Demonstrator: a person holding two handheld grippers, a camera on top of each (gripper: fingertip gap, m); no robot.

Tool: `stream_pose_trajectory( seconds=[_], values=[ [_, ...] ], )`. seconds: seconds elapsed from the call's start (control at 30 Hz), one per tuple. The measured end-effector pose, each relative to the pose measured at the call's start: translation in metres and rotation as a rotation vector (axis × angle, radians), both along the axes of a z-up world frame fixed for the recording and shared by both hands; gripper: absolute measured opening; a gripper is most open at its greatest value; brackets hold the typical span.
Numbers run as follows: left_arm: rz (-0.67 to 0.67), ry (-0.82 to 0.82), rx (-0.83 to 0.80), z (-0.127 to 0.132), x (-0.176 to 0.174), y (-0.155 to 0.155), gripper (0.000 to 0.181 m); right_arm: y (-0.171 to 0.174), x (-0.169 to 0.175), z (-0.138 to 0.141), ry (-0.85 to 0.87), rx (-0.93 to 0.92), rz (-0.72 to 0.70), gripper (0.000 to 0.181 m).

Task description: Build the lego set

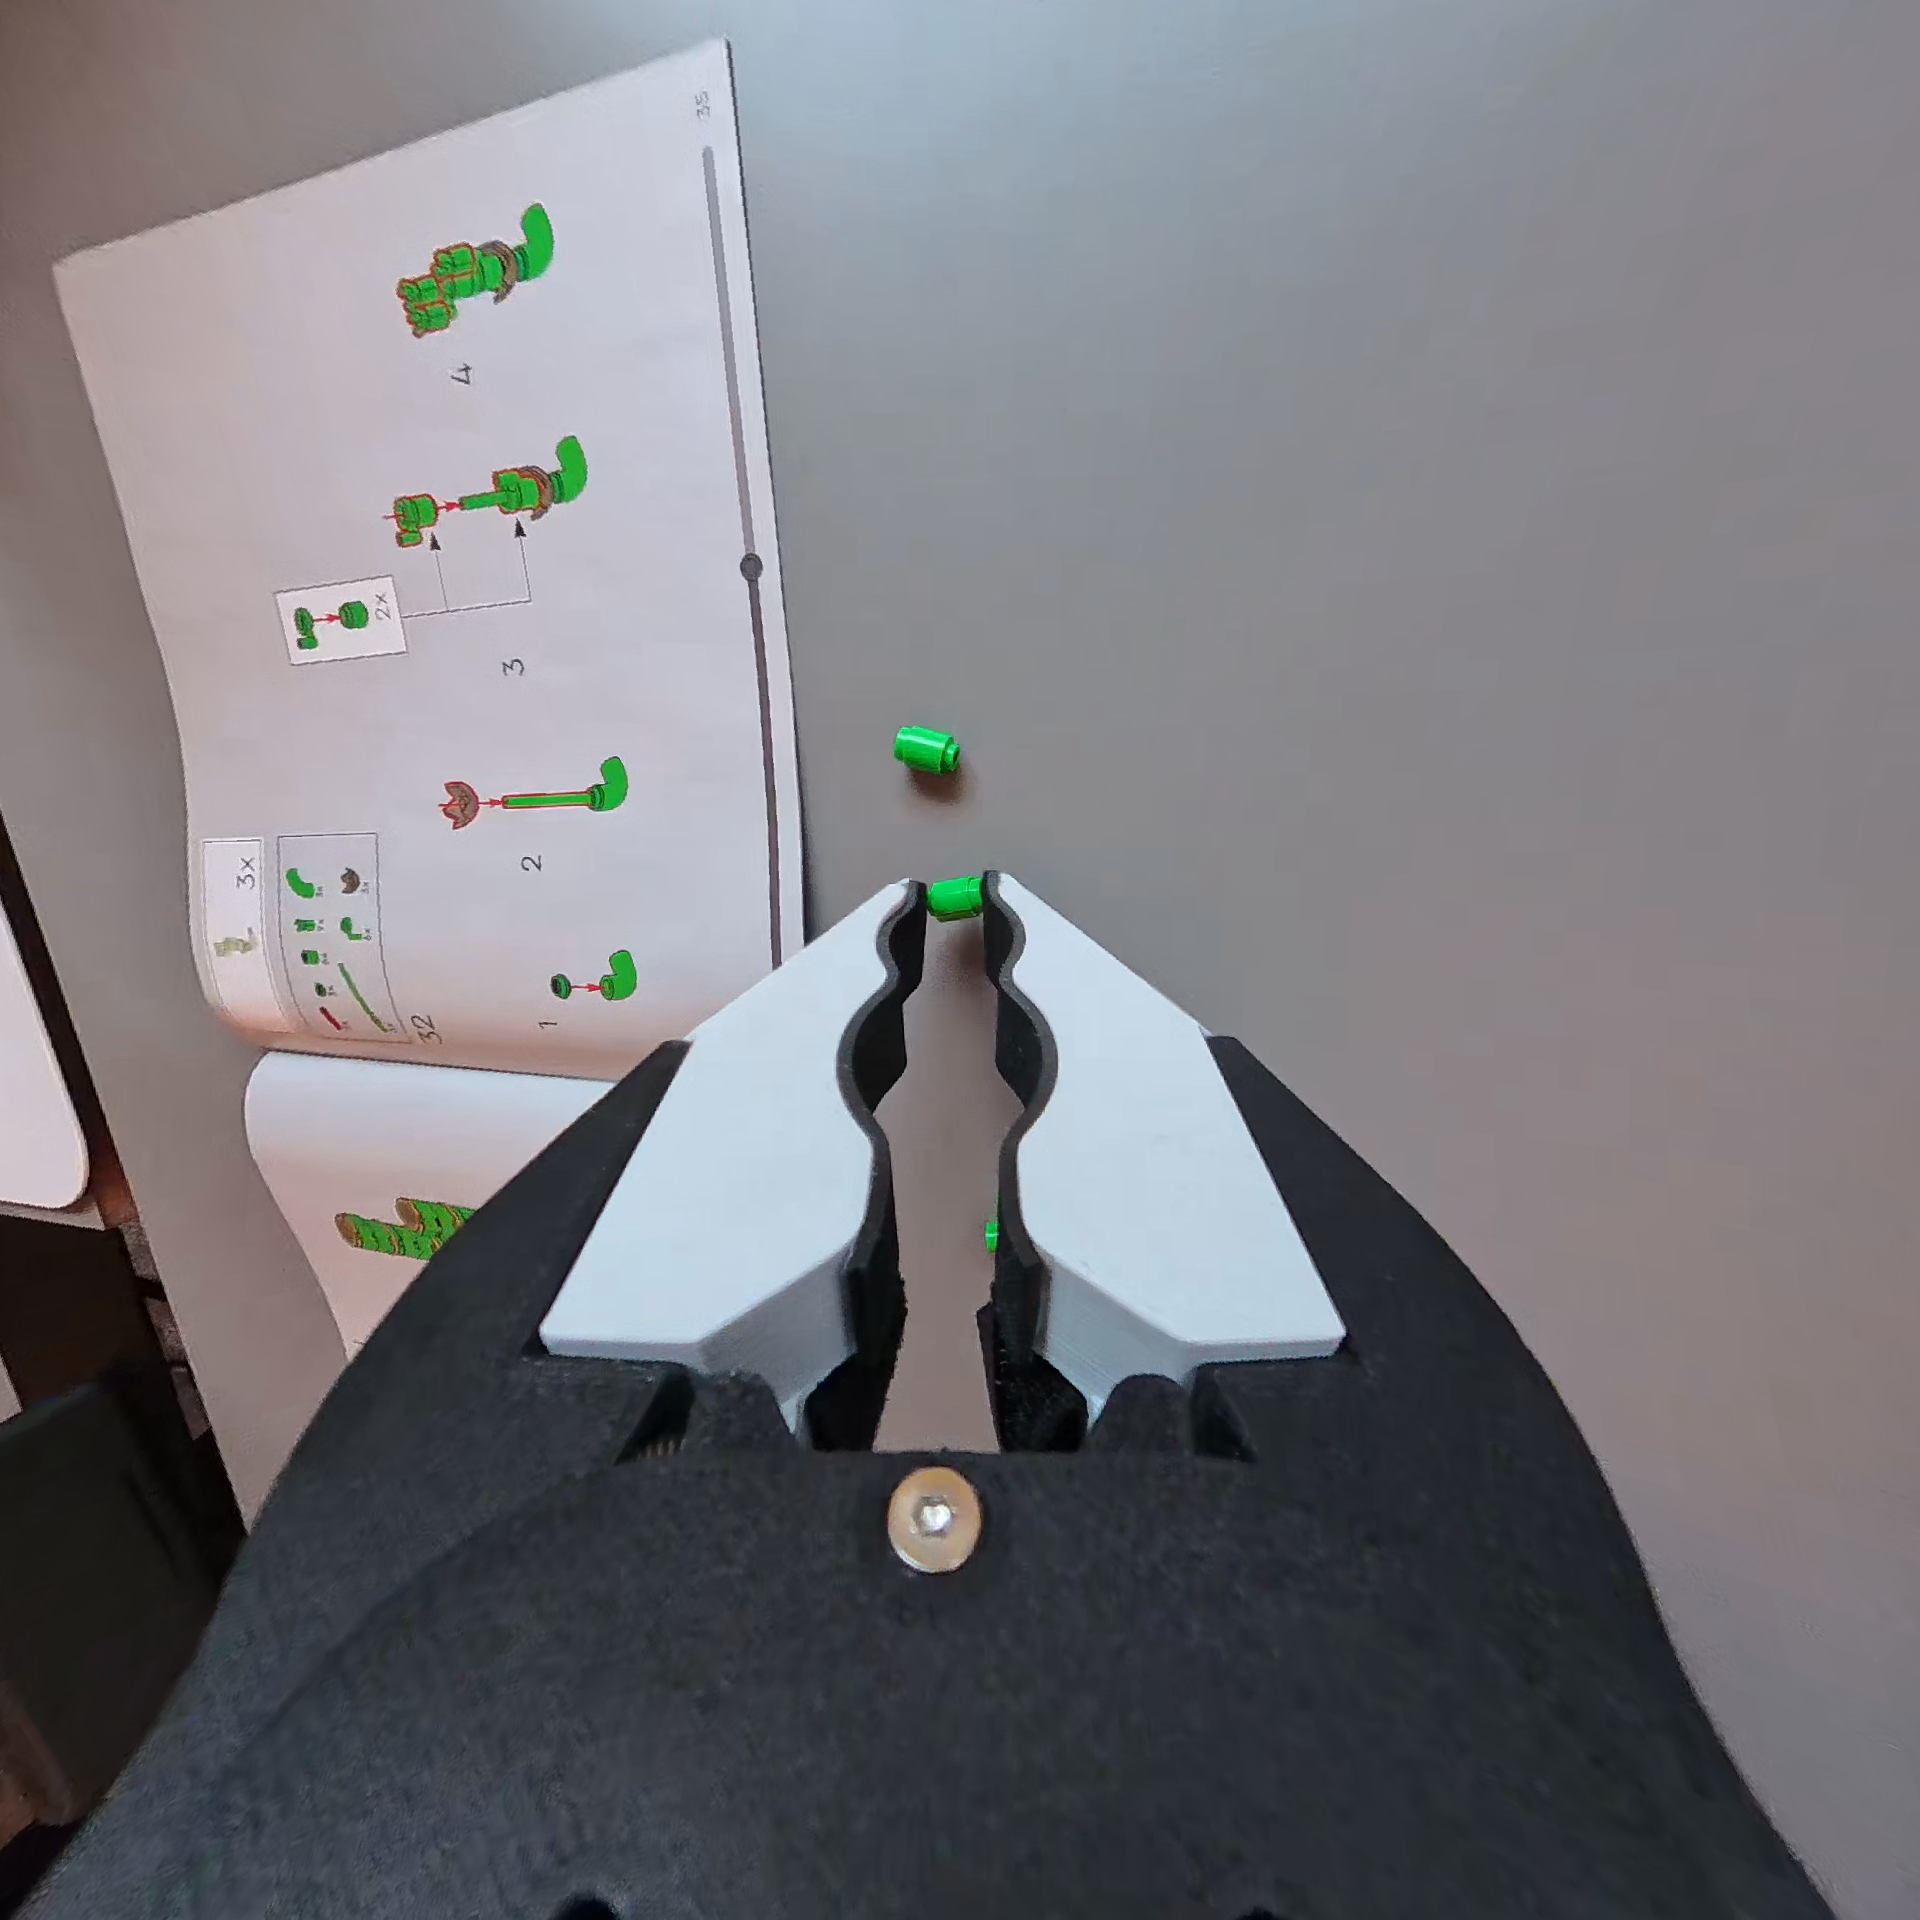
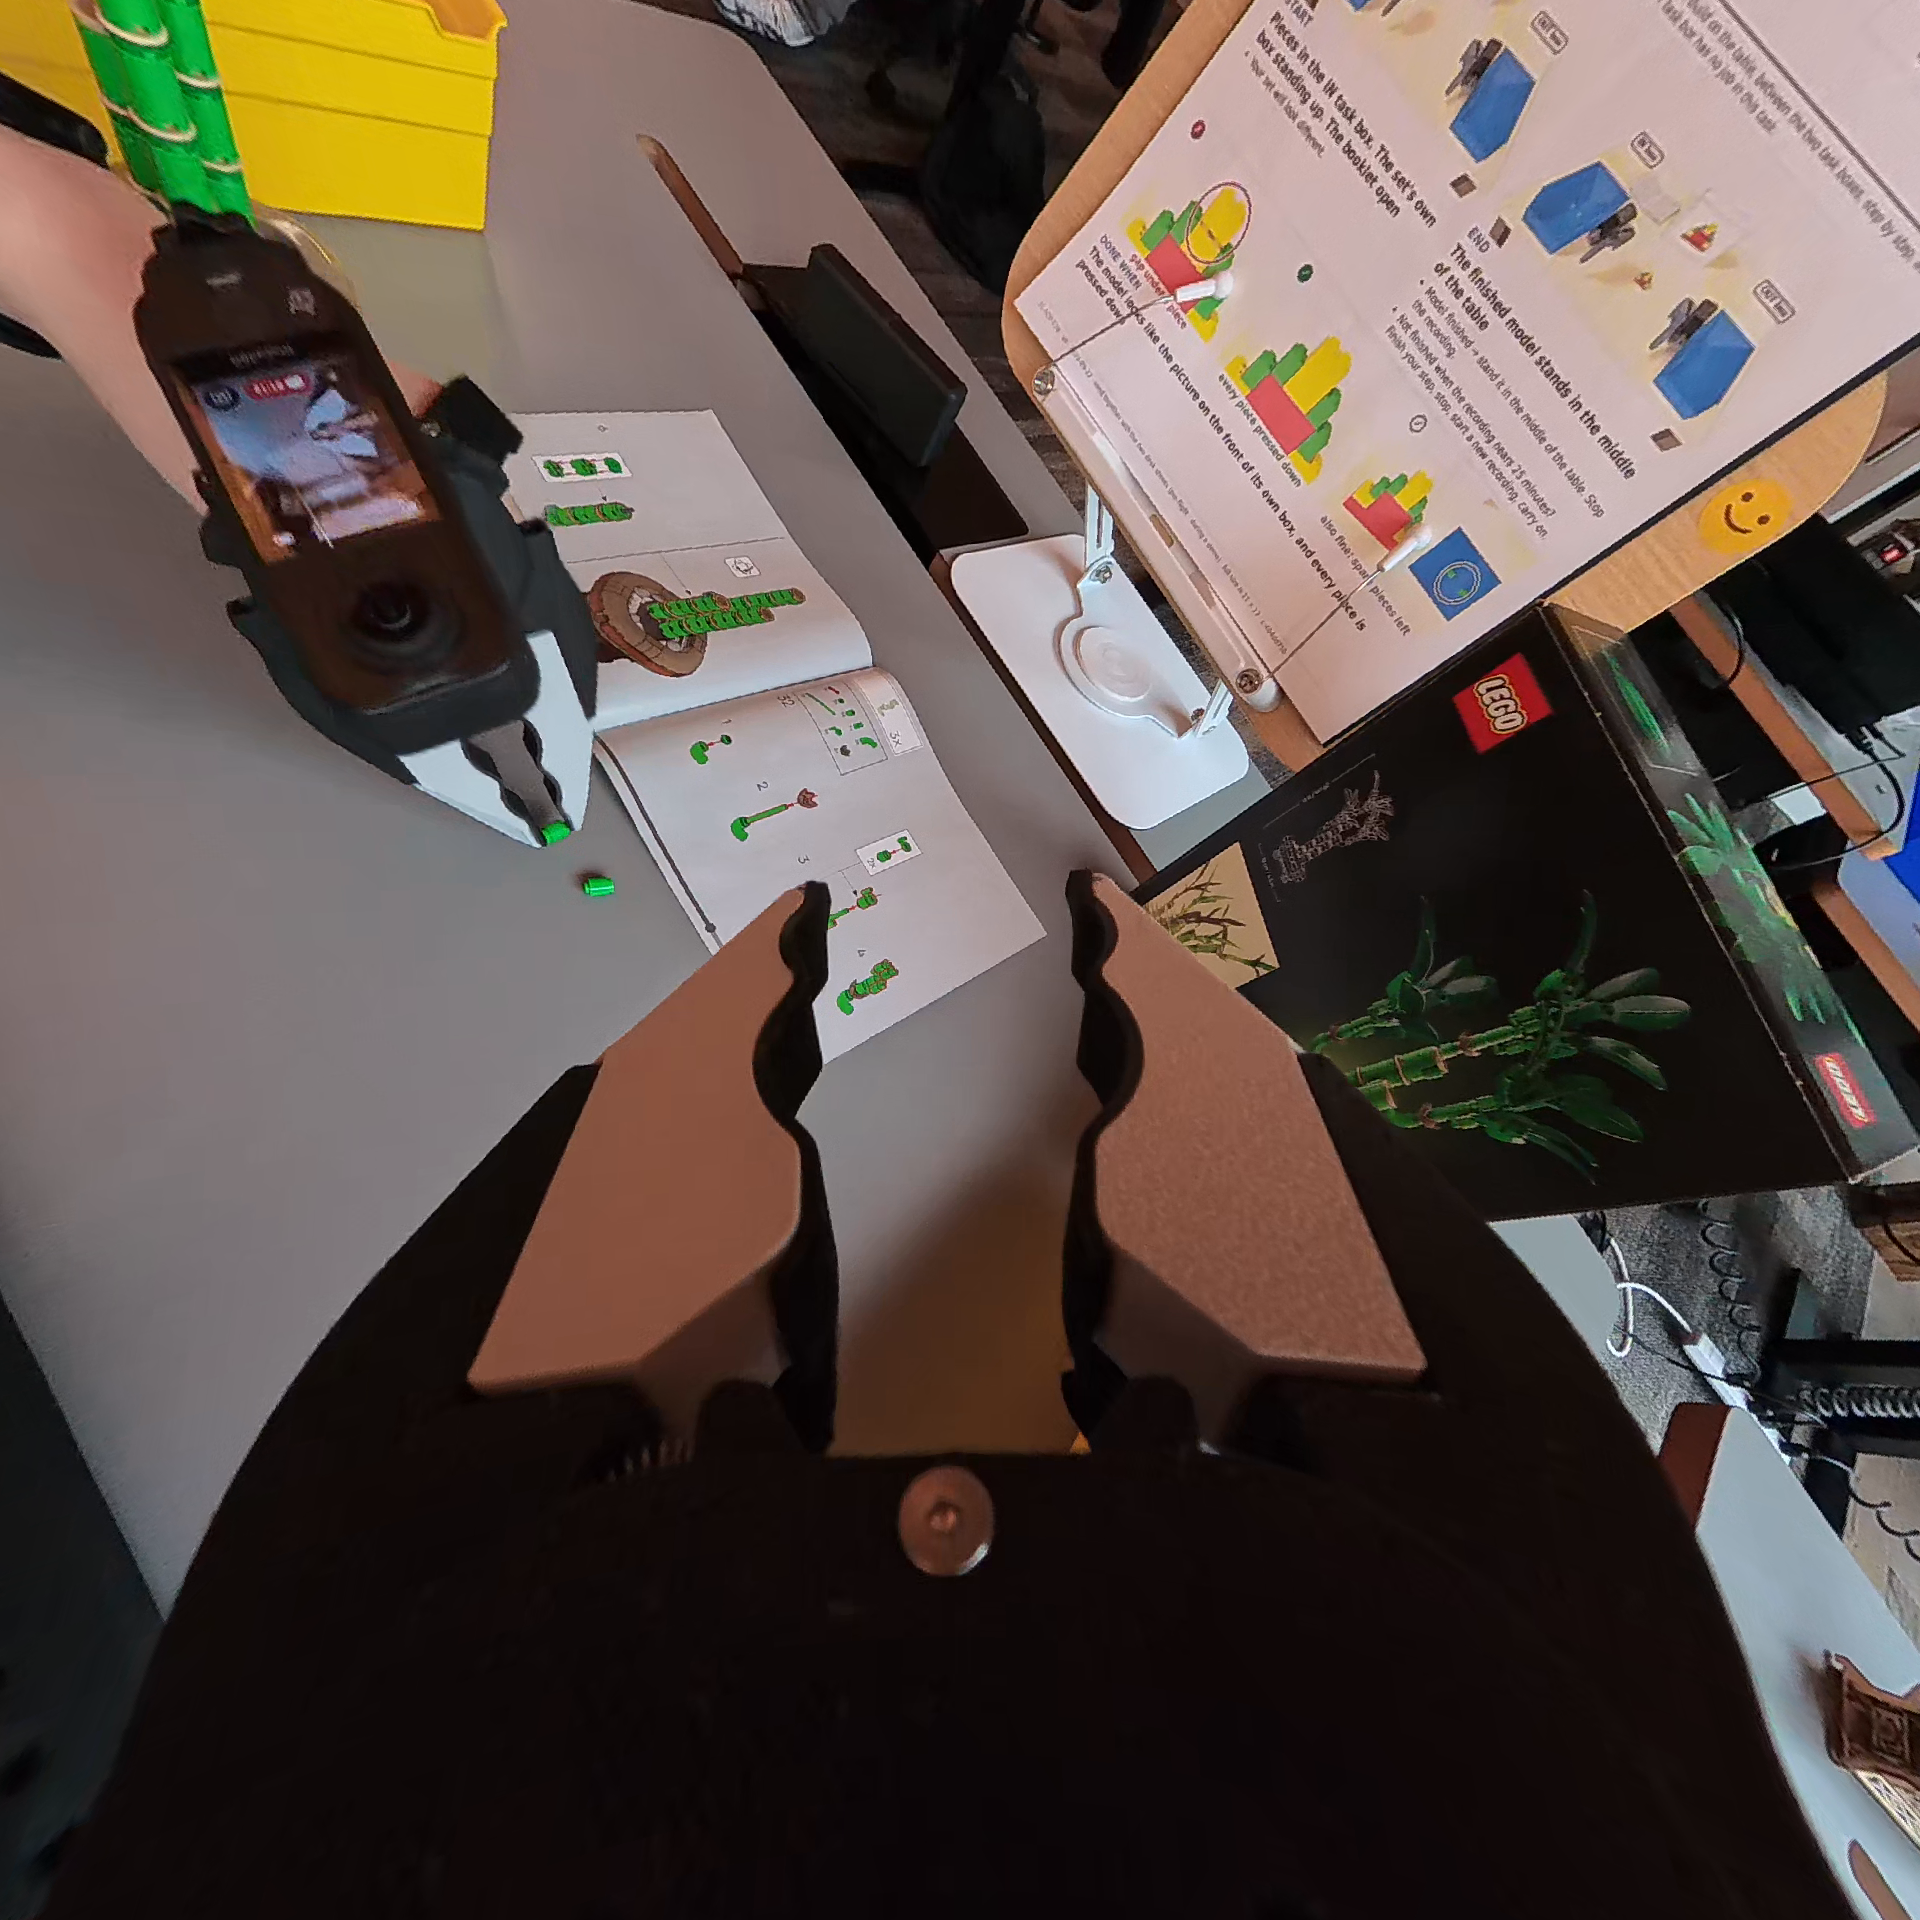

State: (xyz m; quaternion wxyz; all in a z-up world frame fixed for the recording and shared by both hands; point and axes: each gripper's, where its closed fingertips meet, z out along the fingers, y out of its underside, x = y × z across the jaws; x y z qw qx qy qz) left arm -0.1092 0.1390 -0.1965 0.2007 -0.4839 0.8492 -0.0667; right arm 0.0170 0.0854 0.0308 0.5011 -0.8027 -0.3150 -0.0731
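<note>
My left gripper (image 1: pixel 954 883) is shut on a small green round brick (image 1: pixel 954 899) held at its fingertips just above the grey table; it also shows in the right wrist view (image 2: pixel 551 831). A second green round brick (image 1: pixel 926 749) lies on the table just beyond it, also in the right wrist view (image 2: pixel 596 885). Another bit of green (image 1: pixel 990 1234) peeks out below the right finger. The open instruction booklet (image 1: pixel 447 582) lies to the left. My right gripper (image 2: pixel 940 899) is open and empty, held above the booklet's corner (image 2: pixel 914 935). Green bamboo stalks (image 2: pixel 156 104) stand at the far left.
A yellow bin (image 2: pixel 353 104) stands at the table's back. The dark set box (image 2: pixel 1507 935) lies to the right. A sheet on a board (image 2: pixel 1455 312) rests on a white stand (image 2: pixel 1122 675). A person's hand (image 2: pixel 62 270) holds the left gripper. My hands' fingertips stand some 25 centimeters from each other.
</note>
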Motion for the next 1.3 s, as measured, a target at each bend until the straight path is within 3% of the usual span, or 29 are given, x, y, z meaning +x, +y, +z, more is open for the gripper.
stream_pose_trajectory(
  seconds=[0.2, 0.27, 0.33, 0.47, 0.53, 0.6, 0.7, 0.8, 0.93, 1.13, 1.3],
  values=[
    [0.001, 0.017, -0.002, -0.005, -0.002, 0.000, 0.013, 0.001, -0.002, -0.002, -0.005, -0.008, 0.009, 0.047],
    [0.012, -0.014, 0.031, 0.015, -0.003, 0.005, 0.029, 0.001, -0.004, -0.004, -0.006, -0.014, 0.018, 0.047],
    [0.020, -0.123, 0.049, 0.064, -0.003, 0.007, 0.034, 0.003, -0.004, -0.007, -0.006, -0.027, 0.016, 0.047],
    [0.116, -0.453, 0.065, 0.205, -0.032, 0.021, 0.034, 0.006, -0.001, -0.013, -0.017, -0.048, 0.001, 0.047],
    [0.218, -0.594, 0.180, 0.272, -0.073, 0.052, 0.034, 0.005, -0.002, -0.013, -0.016, -0.047, 0.001, 0.047],
    [0.361, -0.669, 0.290, 0.320, -0.130, 0.091, 0.034, 0.005, -0.002, -0.011, -0.019, -0.042, -0.003, 0.047],
    [0.593, -0.682, 0.342, 0.348, -0.223, 0.141, 0.031, 0.005, -0.004, -0.009, -0.016, -0.035, 0.001, 0.046],
    [0.785, -0.632, 0.374, 0.335, -0.307, 0.176, 0.029, 0.008, -0.008, -0.012, -0.012, -0.047, 0.012, 0.046],
    [0.926, -0.433, 0.293, 0.260, -0.383, 0.195, 0.026, 0.016, -0.010, -0.027, -0.035, -0.100, 0.004, 0.047],
    [1.054, -0.124, 0.148, 0.131, -0.452, 0.209, 0.023, 0.019, -0.015, -0.040, -0.047, -0.142, 0.004, 0.047],
    [1.181, 0.056, -0.052, 0.060, -0.475, 0.201, 0.023, 0.020, -0.011, -0.043, -0.037, -0.153, -0.012, 0.047]
  ],
)
